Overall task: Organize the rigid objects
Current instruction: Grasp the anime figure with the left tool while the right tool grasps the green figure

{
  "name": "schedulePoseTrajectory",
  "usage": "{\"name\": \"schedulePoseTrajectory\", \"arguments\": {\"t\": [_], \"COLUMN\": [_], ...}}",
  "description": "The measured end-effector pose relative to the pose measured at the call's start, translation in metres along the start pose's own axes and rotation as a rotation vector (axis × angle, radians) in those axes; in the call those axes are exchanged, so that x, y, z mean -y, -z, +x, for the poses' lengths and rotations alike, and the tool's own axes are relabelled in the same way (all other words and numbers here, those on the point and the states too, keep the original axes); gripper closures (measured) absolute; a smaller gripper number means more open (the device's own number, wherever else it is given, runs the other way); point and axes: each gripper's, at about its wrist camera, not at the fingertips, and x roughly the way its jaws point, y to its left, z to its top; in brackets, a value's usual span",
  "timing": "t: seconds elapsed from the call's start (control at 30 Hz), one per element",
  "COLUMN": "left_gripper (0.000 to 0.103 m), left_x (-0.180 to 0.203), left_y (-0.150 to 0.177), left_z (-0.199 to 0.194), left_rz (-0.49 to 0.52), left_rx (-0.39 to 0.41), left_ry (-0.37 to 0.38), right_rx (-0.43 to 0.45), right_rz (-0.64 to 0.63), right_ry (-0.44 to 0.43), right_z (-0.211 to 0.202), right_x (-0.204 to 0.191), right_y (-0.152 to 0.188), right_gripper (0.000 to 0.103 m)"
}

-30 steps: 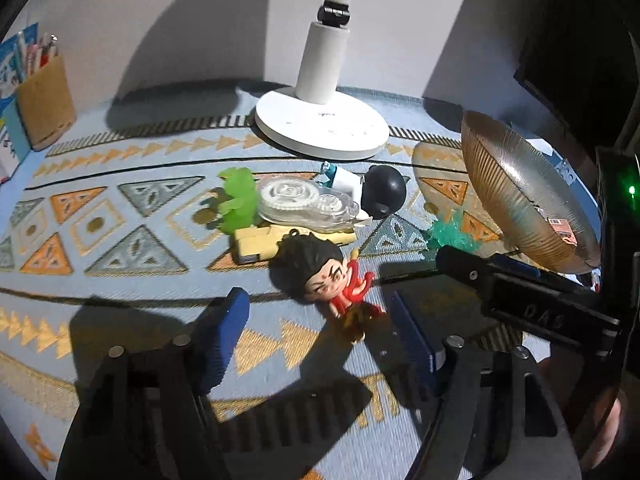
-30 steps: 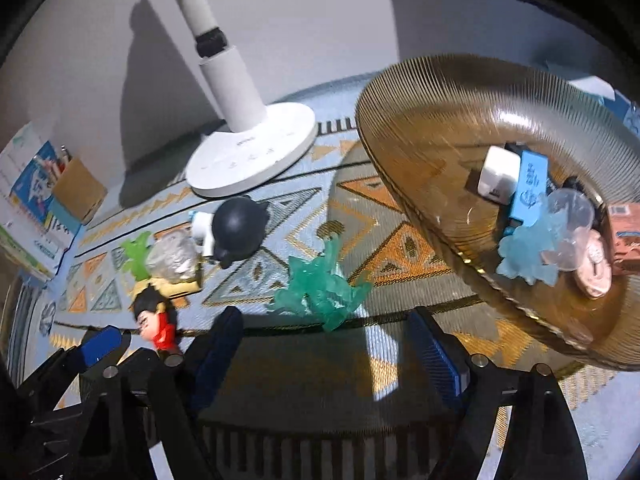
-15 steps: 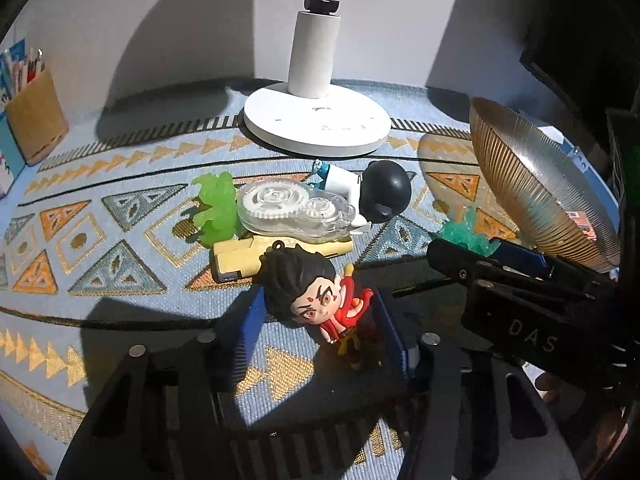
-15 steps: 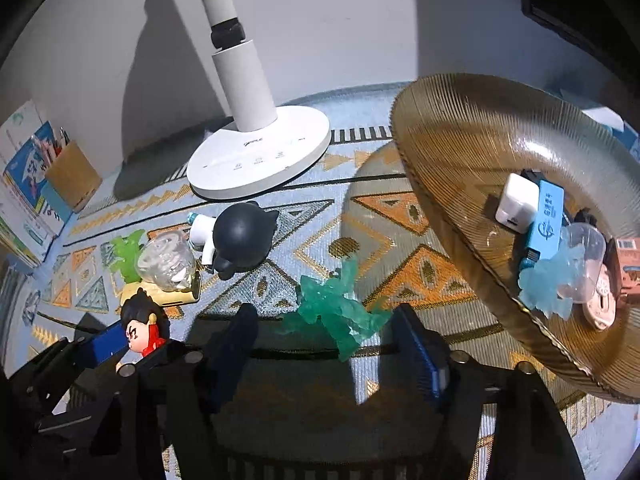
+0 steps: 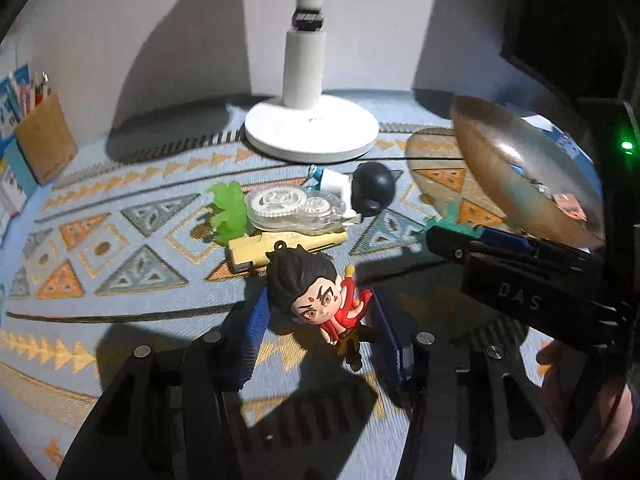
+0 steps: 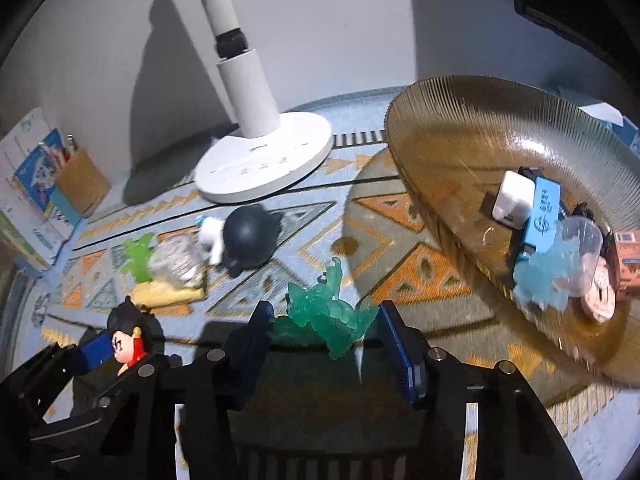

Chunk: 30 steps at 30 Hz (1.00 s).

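We're gripping with both: left gripper (image 5: 318, 322) pads are pressing on the red figurine (image 5: 320, 302), right gripper (image 6: 325, 330) pads are squeezing the teal crystal toy (image 6: 326, 316). Both toys are sitting low over the patterned mat (image 5: 120, 240), just beside the amber glass plate (image 6: 460, 128) holding sorted items

Our right gripper (image 6: 324, 332) has its fingers (image 6: 394, 336) closed on the teal figure (image 6: 326, 316). Our left gripper (image 6: 116, 354) clamps the red doll (image 6: 128, 340). Beside us the amber plate (image 6: 460, 128) holds small items.
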Motion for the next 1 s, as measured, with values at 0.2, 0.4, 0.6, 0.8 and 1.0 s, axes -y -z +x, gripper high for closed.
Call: {"name": "schedulePoseTrajectory", "arguments": {"t": [0.2, 0.4, 0.6, 0.8, 1.0], "left_gripper": [0.055, 0.055, 0.055, 0.055, 0.055], "left_x": [0.003, 0.0, -0.005, -0.008, -0.005], "left_y": [0.026, 0.041, 0.048, 0.049, 0.05], "left_z": [-0.026, -0.029, -0.027, -0.028, -0.026], "left_rz": [0.027, -0.006, -0.038, -0.053, -0.035], "left_rx": [0.026, 0.028, 0.043, 0.053, 0.046], "left_ry": [0.003, 0.019, 0.011, 0.014, 0.013], "right_rx": [0.015, 0.043, -0.015, -0.05, -0.057], "right_rz": [-0.058, -0.157, -0.111, -0.043, -0.133], "right_ry": [-0.071, -0.041, -0.077, -0.152, -0.128], "right_z": [-0.039, -0.069, -0.064, -0.062, -0.062], "right_x": [-0.013, -0.021, -0.009, 0.004, -0.014], "right_y": [0.04, 0.071, 0.083, 0.083, 0.091], "right_gripper": [0.051, 0.05, 0.045, 0.035, 0.034]}}
